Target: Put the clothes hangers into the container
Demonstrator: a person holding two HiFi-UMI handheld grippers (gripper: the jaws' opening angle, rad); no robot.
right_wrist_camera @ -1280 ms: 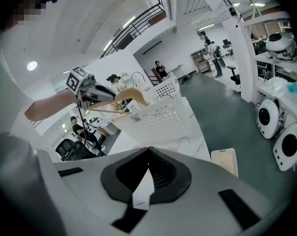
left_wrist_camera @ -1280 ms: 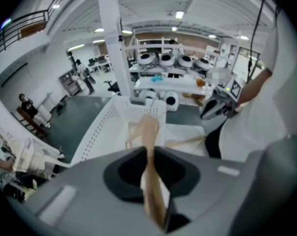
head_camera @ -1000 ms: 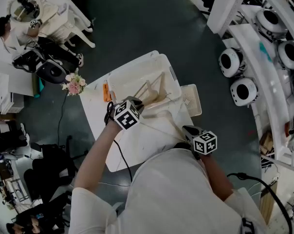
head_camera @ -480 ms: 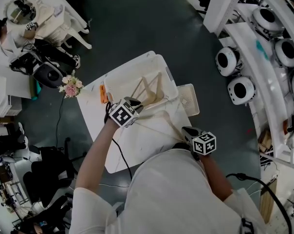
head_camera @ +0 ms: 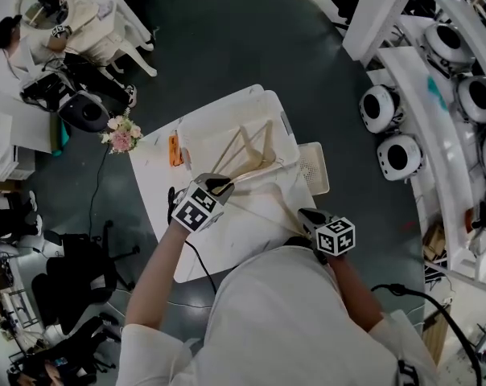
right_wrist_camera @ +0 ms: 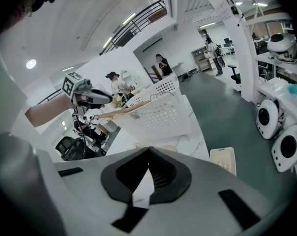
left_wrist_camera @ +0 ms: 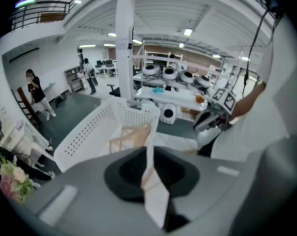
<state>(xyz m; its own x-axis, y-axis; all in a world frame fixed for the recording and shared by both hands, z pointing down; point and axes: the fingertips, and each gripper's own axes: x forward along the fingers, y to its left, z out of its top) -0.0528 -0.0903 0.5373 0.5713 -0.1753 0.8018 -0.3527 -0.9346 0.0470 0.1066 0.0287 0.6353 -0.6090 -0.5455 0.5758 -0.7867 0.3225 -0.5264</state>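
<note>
Left tool (head_camera: 222,186), just closing, on hanger (left_wrist_camera: 149,147)

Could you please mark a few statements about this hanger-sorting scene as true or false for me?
The left hand-held gripper holds a wooden hanger. True; its jaws have just been closing on it.
The white container is empty. False: wooden hangers lie in the white container.
The right hand-held gripper grips a hanger. False: the right hand-held gripper has nothing between its jaws.
Flowers stand beside the table. True.
</note>
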